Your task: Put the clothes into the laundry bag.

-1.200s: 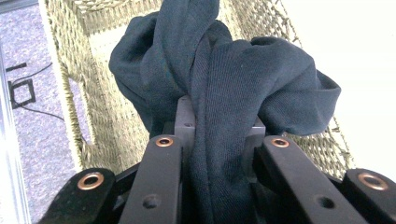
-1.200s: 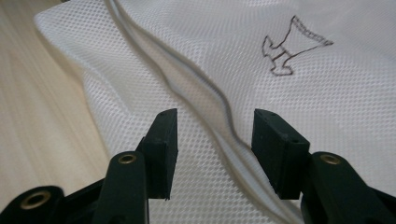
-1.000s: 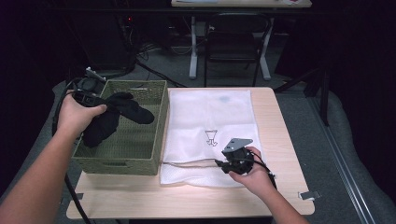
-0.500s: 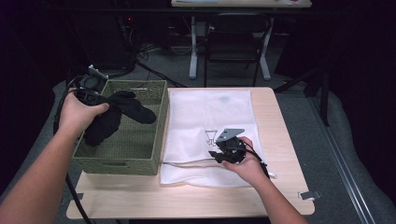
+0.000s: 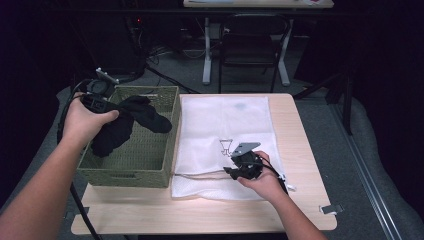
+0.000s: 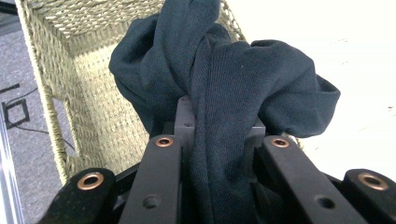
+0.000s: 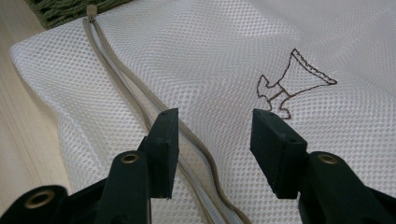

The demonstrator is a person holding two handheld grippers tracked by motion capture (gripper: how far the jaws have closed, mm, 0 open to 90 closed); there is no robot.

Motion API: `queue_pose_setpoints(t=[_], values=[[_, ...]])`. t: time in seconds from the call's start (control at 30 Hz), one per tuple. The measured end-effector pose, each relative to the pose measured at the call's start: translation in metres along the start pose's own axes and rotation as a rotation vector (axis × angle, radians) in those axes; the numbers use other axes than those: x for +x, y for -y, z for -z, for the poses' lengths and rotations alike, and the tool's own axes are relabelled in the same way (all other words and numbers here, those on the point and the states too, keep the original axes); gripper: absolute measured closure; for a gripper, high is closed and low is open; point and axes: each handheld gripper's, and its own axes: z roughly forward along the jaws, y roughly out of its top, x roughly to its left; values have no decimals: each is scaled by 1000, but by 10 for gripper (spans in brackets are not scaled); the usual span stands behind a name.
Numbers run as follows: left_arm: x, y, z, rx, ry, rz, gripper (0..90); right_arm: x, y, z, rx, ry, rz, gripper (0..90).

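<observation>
A dark cloth (image 6: 233,84) hangs bunched between the jaws of my left gripper (image 6: 217,126), which is shut on it. In the high view this cloth (image 5: 125,127) is held over the green woven basket (image 5: 150,165) by the left gripper (image 5: 111,116). A white mesh laundry bag (image 5: 225,120) lies flat on the table beside the basket. My right gripper (image 5: 232,171) hovers low over the bag's near edge. Its jaws (image 7: 215,126) stand open and have just been opening; only the mesh (image 7: 210,56) lies under them, with the beige zipper (image 7: 126,84) running by the left jaw.
A brown stitched figure (image 7: 289,88) marks the bag. The wooden table (image 5: 300,210) has bare strips at the front and right. Cables, a chair (image 5: 250,45) and table legs stand on the floor beyond the far edge.
The left hand has raised the dark cloth slightly above the basket. The right gripper has shifted a little leftward over the bag's near edge, jaws a bit wider.
</observation>
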Motion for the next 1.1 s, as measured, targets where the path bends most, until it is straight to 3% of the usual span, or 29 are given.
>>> queue_pose_setpoints(t=[0.47, 0.77, 1.1], values=[[-12, -5, 9, -29, 21, -25, 761, 3, 8, -5, 22, -20, 10, 541], [-22, -11, 9, -33, 37, -44, 761, 4, 10, -10, 63, -12, 20, 551], [-39, -16, 3, -34, 67, -86, 761, 0, 14, -14, 76, -11, -1, 581]])
